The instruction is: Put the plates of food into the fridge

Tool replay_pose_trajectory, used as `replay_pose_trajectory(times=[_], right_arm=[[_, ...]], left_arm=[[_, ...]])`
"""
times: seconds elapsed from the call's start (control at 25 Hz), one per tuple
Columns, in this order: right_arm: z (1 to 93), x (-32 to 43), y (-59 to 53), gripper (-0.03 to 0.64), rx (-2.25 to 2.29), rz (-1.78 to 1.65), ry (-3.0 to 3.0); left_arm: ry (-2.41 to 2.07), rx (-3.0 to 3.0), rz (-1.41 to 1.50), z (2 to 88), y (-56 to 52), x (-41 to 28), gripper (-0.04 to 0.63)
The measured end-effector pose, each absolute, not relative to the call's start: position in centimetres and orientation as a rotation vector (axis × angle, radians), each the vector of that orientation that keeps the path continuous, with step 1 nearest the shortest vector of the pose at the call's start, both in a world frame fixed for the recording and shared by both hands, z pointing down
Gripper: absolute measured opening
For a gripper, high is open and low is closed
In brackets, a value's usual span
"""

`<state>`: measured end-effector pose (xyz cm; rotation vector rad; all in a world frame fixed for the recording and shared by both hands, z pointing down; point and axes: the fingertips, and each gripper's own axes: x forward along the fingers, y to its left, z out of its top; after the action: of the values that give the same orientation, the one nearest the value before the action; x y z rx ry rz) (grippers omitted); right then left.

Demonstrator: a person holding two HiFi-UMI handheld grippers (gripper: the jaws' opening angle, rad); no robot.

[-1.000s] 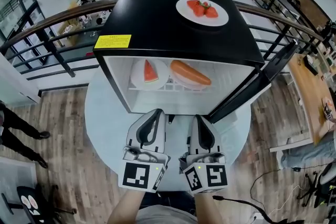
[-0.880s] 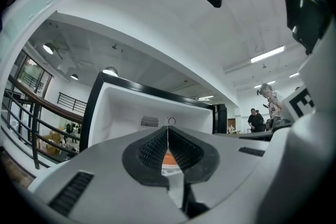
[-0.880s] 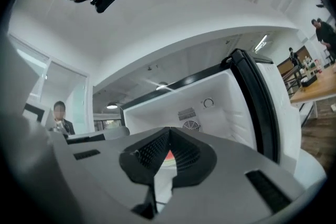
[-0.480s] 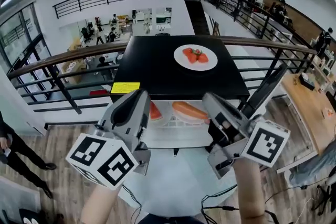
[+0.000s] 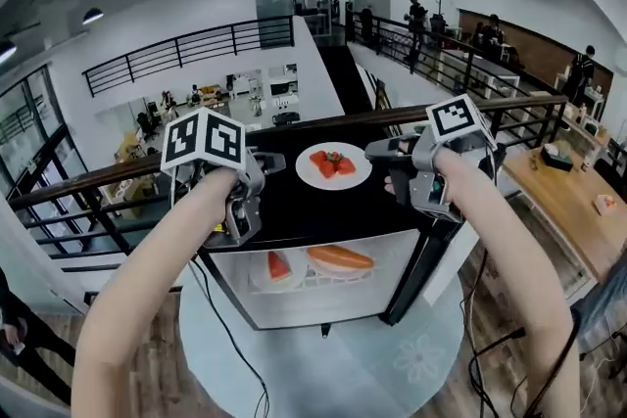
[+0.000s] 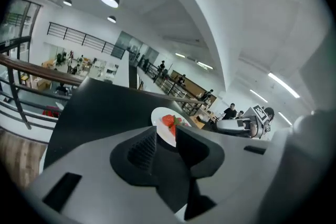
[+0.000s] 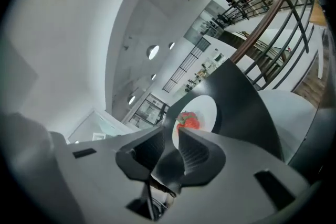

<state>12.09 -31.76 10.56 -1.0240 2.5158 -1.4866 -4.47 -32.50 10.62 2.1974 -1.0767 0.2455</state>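
Watermelon plate (image 5: 278,269) and orange-food plate (image 5: 339,259) sit in the fridge (image 5: 306,207) below both tools, leaving, I judge, the strawberry plate (image 5: 333,165) ahead of my opening, empty left tool (image 6: 165,132) and narrowly parted, empty right tool (image 7: 171,136).

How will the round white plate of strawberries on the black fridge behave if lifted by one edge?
The round white plate looks rigid and glossy, so a rim grip may slip. It is shallow, and the loose red strawberries would probably slide or roll if it tilts. On the smooth black fridge top it likely skids when pushed.
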Motion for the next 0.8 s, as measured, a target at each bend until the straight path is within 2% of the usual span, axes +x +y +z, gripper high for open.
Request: replay_pose_trajectory(times=[0.08, 0.2, 0.56, 0.8], right_arm=[[11.8, 13.2, -32.8, 0.084, -1.033, -1.571, 2.583], [13.5, 14.2, -33.8, 0.084, -1.042, -1.692, 2.653], [17.0, 14.5, -36.4, 0.083, -1.111, -1.941, 2.762], [17.1, 12.0, -36.7, 0.066, -0.986, -1.995, 2.822]], left_arm=[[-0.999, 2.126, 0.316, 12.3, -33.7, -3.3, 0.120], [-0.878, 2.052, 0.390, 14.4, -34.2, -2.2, 0.144], [-0.694, 1.937, 0.500, 15.6, -35.5, -1.4, 0.147], [-0.641, 1.810, 0.421, 15.5, -35.5, -1.6, 0.147]])
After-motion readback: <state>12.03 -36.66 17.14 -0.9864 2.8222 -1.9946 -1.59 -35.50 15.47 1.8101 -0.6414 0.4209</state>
